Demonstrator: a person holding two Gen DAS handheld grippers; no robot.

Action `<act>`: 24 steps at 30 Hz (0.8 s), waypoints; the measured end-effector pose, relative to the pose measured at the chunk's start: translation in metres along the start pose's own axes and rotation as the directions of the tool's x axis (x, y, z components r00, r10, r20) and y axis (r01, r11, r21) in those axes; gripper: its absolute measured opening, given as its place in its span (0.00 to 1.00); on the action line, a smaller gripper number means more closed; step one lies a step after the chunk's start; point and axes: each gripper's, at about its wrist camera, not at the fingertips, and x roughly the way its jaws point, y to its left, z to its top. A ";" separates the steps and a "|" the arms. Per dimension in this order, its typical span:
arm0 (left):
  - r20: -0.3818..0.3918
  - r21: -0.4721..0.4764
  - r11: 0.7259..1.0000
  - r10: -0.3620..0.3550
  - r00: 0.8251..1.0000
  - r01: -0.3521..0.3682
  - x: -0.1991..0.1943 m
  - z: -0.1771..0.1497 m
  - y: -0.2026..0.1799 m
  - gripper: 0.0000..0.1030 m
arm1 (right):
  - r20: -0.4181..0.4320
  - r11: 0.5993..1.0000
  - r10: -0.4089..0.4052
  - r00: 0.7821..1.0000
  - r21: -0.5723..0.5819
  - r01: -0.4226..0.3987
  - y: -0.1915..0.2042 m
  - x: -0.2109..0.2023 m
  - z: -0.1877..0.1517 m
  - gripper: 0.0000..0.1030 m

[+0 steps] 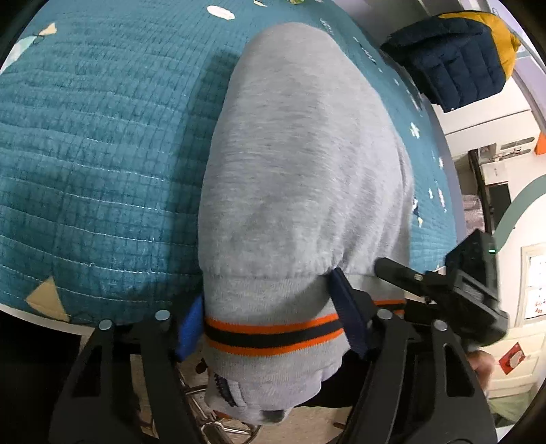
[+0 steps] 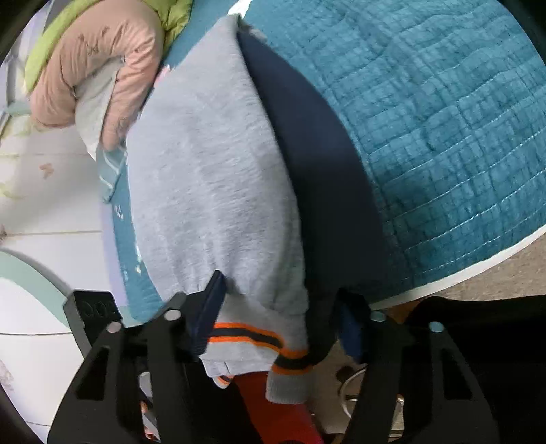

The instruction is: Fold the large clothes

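A grey sweatshirt (image 1: 307,164) with an orange-and-navy striped hem (image 1: 269,333) lies lengthwise on the teal quilted cover (image 1: 102,153), and its hem hangs over the near edge. My left gripper (image 1: 269,322) is shut on the hem, with the blue pads (image 1: 189,328) pressing the bunched band from both sides. In the right wrist view the same sweatshirt (image 2: 204,170) shows a navy panel (image 2: 317,164) along its right side. My right gripper (image 2: 279,321) is shut on the striped hem (image 2: 249,336) there.
A navy and yellow puffer jacket (image 1: 454,58) lies at the far right of the cover. Pink (image 2: 99,61) and green (image 2: 170,20) puffer jackets lie at the far left. The white table rim (image 2: 477,269) runs close below the grippers, with floor and chrome stool legs (image 1: 218,423) beneath.
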 end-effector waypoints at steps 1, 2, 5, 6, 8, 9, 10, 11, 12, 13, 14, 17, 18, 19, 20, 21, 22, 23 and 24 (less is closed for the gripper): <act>-0.005 0.002 1.000 0.008 1.000 -0.008 0.002 0.001 -0.001 0.64 | 0.004 1.000 -0.004 1.000 0.006 0.004 -0.001 0.005 0.003 0.54; -0.008 0.006 1.000 0.023 1.000 -0.023 0.004 0.001 -0.002 0.65 | 0.007 1.000 -0.003 1.000 0.009 0.003 -0.001 0.007 0.003 0.57; -0.009 0.007 0.999 0.037 0.999 -0.037 0.007 0.001 -0.003 0.65 | 0.004 1.000 -0.014 1.000 0.007 0.014 0.005 0.009 0.004 0.54; -0.005 0.031 0.998 0.055 0.998 -0.055 0.006 0.001 -0.009 0.62 | 0.001 1.000 -0.003 1.000 0.005 0.003 0.008 0.008 0.004 0.48; 0.018 0.075 0.994 0.076 0.997 -0.077 0.001 -0.001 -0.022 0.53 | 0.010 0.999 0.048 0.999 -0.002 -0.048 0.018 0.001 0.003 0.32; 0.035 0.090 0.993 0.072 0.997 -0.075 -0.005 -0.001 -0.026 0.51 | 0.020 0.998 0.051 0.999 -0.021 -0.051 0.025 -0.002 0.004 0.31; 0.056 0.097 0.993 0.061 0.997 -0.066 -0.013 0.000 -0.029 0.47 | 0.030 0.998 0.060 0.998 -0.034 -0.059 0.033 -0.005 0.004 0.31; 0.074 0.101 0.993 0.050 0.996 -0.057 -0.022 0.002 -0.032 0.44 | 0.035 0.997 0.072 0.997 -0.037 -0.071 0.038 -0.007 0.004 0.30; 0.093 0.117 0.991 0.047 0.995 -0.058 -0.031 0.004 -0.037 0.43 | 0.042 0.995 0.091 0.995 -0.043 -0.089 0.046 -0.010 0.005 0.30; 0.107 0.133 0.989 0.047 0.993 -0.061 -0.037 0.006 -0.040 0.42 | 0.047 0.994 0.102 0.994 -0.051 -0.099 0.052 -0.011 0.004 0.30; 0.123 0.158 0.985 0.052 0.991 -0.071 -0.046 0.009 -0.045 0.41 | 0.051 0.992 0.113 0.992 -0.065 -0.109 0.062 -0.014 0.005 0.29; 0.165 0.203 0.974 0.065 0.984 -0.098 -0.070 0.017 -0.054 0.40 | 0.045 0.984 0.129 0.991 -0.130 -0.122 0.092 -0.018 0.007 0.29; 0.180 0.206 0.974 0.060 0.982 -0.097 -0.080 0.021 -0.055 0.40 | 0.042 0.981 0.136 0.990 -0.148 -0.128 0.101 -0.018 0.007 0.29; 0.185 0.209 0.973 0.060 0.981 -0.099 -0.087 0.024 -0.054 0.40 | 0.038 0.977 0.143 0.989 -0.163 -0.135 0.109 -0.018 0.010 0.29; 0.198 0.216 0.971 0.061 0.978 -0.104 -0.095 0.027 -0.053 0.40 | 0.034 0.973 0.152 0.988 -0.180 -0.144 0.120 -0.017 0.011 0.29; 0.210 0.218 0.970 0.063 0.976 -0.110 -0.103 0.031 -0.052 0.40 | 0.028 0.969 0.158 0.987 -0.197 -0.149 0.130 -0.015 0.012 0.29; 0.220 0.221 0.968 0.067 0.973 -0.117 -0.110 0.033 -0.050 0.40 | 0.025 0.965 0.157 0.987 -0.215 -0.148 0.136 -0.014 0.012 0.29; 0.232 0.223 0.967 0.069 0.970 -0.122 -0.118 0.036 -0.047 0.40 | 0.022 0.960 0.154 0.988 -0.241 -0.144 0.148 -0.012 0.013 0.29; 0.249 0.227 0.965 0.072 0.966 -0.131 -0.127 0.039 -0.043 0.40 | 0.019 0.954 0.151 0.988 -0.264 -0.141 0.158 -0.010 0.013 0.29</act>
